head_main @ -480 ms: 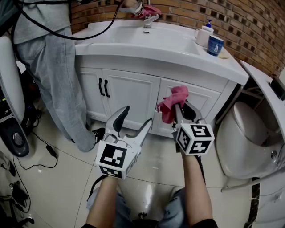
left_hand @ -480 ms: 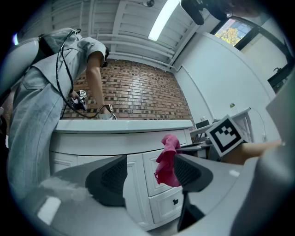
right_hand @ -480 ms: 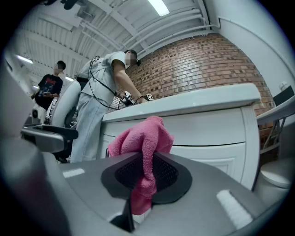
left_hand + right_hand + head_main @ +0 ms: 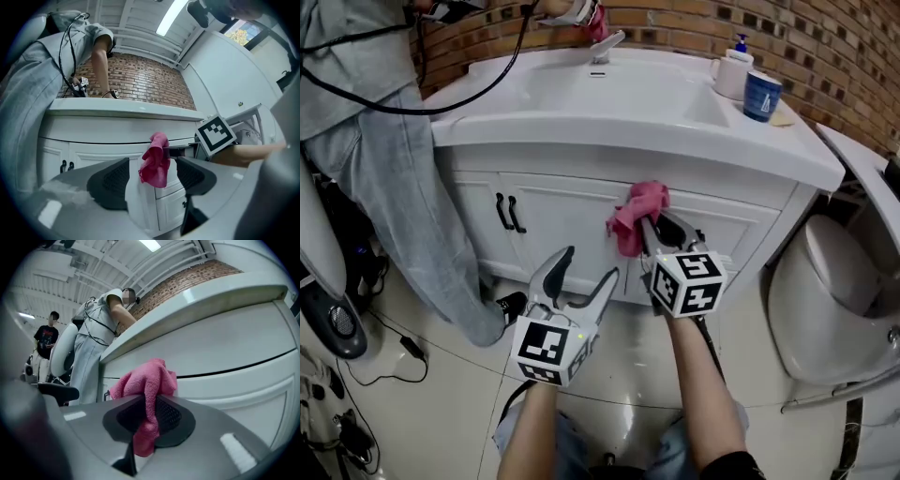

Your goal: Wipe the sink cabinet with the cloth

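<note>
Since the cloth (image 4: 634,212) is looking soft and floppy, we are pinching its bunched middle in the right gripper (image 4: 649,225), while the left gripper (image 4: 585,264) is hanging spread, empty.

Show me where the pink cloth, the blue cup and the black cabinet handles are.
pink cloth (image 4: 636,208), head view, bunched upper fold.
blue cup (image 4: 761,97), head view, middle of its side wall.
black cabinet handles (image 4: 515,214), head view, bar of the handle nearer the cloth.
</note>
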The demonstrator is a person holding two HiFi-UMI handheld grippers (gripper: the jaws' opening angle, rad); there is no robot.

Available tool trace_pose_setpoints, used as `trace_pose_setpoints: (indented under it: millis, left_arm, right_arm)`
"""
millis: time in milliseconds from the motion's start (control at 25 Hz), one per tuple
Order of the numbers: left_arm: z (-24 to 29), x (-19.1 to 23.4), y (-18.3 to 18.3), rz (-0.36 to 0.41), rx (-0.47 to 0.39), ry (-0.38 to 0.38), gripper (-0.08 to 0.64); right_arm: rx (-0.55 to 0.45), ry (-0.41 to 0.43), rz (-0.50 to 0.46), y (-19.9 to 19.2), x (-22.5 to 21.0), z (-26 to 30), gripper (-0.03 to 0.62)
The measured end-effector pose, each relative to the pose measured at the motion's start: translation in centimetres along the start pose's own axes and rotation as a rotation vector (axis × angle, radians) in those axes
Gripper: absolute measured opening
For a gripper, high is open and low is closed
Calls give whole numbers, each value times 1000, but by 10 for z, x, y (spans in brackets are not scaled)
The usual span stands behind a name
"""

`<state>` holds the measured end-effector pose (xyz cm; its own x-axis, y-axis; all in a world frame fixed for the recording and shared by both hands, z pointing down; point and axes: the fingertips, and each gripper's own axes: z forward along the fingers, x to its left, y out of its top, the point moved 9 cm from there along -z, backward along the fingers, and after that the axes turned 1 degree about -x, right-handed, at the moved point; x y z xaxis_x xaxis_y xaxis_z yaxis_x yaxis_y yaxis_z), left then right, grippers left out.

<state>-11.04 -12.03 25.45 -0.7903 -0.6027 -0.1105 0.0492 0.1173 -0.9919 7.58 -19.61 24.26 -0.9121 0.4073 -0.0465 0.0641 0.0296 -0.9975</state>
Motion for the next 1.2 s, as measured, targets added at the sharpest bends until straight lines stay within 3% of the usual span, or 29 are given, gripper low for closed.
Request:
trace_pose_setpoints:
  millis: [160, 320, 560, 880, 1000, 1200]
  left_arm:
    - [23, -2, -13, -20, 11, -32, 321]
    - [31, -11, -23, -107, 20, -64, 321]
    - [38, -29, -27, -111, 27, -99, 321]
    - [42, -44, -17, -86, -20, -63, 321]
    - [41, -39, -15, -67, -24, -45, 321]
    - [32, -8, -19, -146, -38, 11, 321]
  right_arm:
    - [9, -69, -9, 2, -31, -15, 49]
    - [1, -232, 0, 8, -74, -55, 51]
    - [2, -467, 9, 13, -135, -118, 50]
    - [-49, -666, 74, 11, -163, -151, 49]
    - [-53, -595, 63, 11, -140, -139, 48]
    - [-18, -222, -22, -3, -42, -62, 48]
